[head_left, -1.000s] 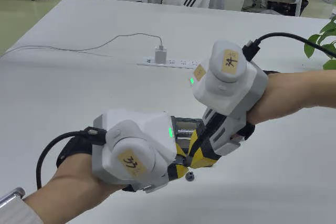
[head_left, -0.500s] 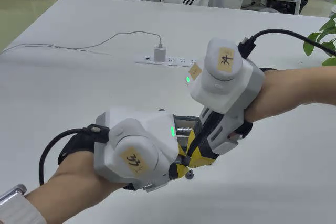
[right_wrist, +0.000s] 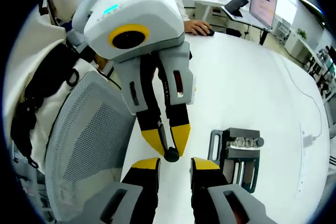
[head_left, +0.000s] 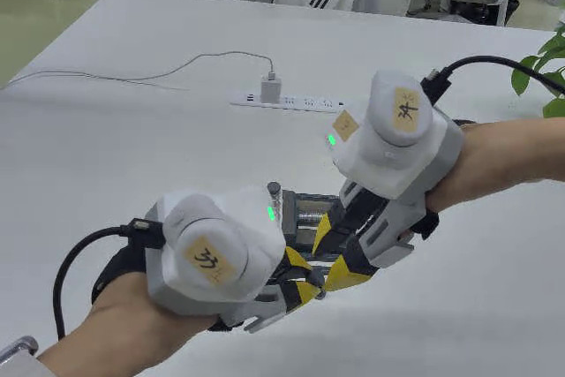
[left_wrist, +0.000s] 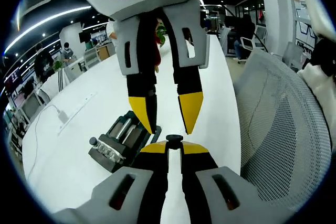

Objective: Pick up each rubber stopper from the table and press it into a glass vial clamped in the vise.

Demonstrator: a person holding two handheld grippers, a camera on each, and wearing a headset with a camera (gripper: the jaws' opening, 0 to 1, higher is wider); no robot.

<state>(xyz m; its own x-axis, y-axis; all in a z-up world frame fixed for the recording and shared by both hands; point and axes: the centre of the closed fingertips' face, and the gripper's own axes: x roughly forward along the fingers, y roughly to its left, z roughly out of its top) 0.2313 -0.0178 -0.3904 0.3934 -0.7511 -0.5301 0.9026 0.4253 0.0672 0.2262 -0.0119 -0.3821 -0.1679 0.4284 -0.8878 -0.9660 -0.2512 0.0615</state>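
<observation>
A small dark rubber stopper (left_wrist: 174, 139) is pinched between the yellow-tipped jaws of the left gripper (left_wrist: 174, 147), low in the middle of the left gripper view, and seems lifted off the white table (head_left: 132, 130). So the pick-up looks done for this one, and the pressing is still to come. The dark metal vise (right_wrist: 217, 148) sits at the lower right of the right gripper view, with clear glass vials (right_wrist: 244, 141) clamped in its mouth. Whether any vial is already plugged is too small to tell. The right gripper (right_wrist: 175, 165) faces the left one nearly tip to tip, its jaws spread and holding nothing. Half a second earlier the stopper lay on the table just below both grippers' tips in the head view. That spot is now covered by the tips, and the stopper is gripped.
</observation>
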